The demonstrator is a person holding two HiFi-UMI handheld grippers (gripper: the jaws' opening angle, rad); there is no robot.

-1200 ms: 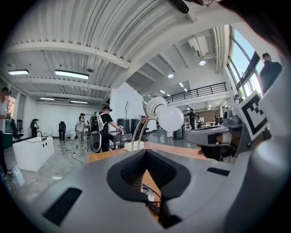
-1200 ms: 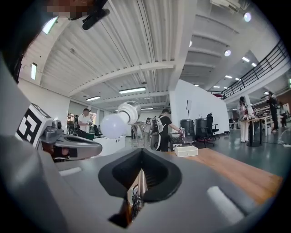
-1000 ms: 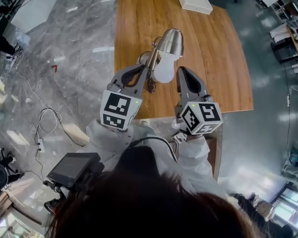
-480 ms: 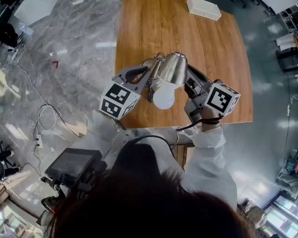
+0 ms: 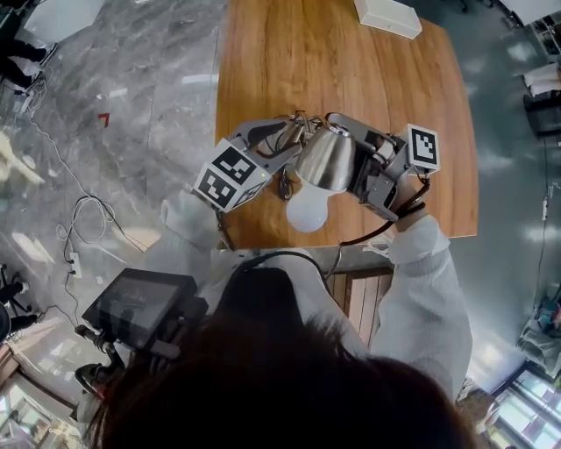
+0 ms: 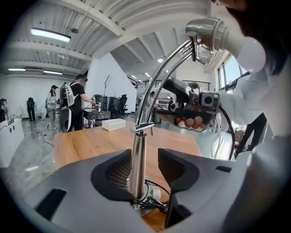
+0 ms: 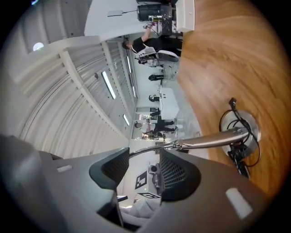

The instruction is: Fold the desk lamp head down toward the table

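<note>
A brushed-metal desk lamp stands near the front edge of the wooden table. Its shade tilts toward me with the white bulb showing below it. My left gripper comes in from the left. In the left gripper view its opening jaws straddle the upright post, with a gap on the right side. My right gripper reaches in from the right, rolled on its side. Its jaws are also opening, and the thin curved neck runs just past their tips, unclamped.
A white box lies at the table's far edge. The lamp's round base and coiled cord sit on the wood. Several people stand far off in the hall. Cables trail over the marble floor on the left.
Both grippers moved away from me, in around the lamp. The right one rolled, so its marker cube now faces right. The shade has dropped toward me, with the bulb lower.
</note>
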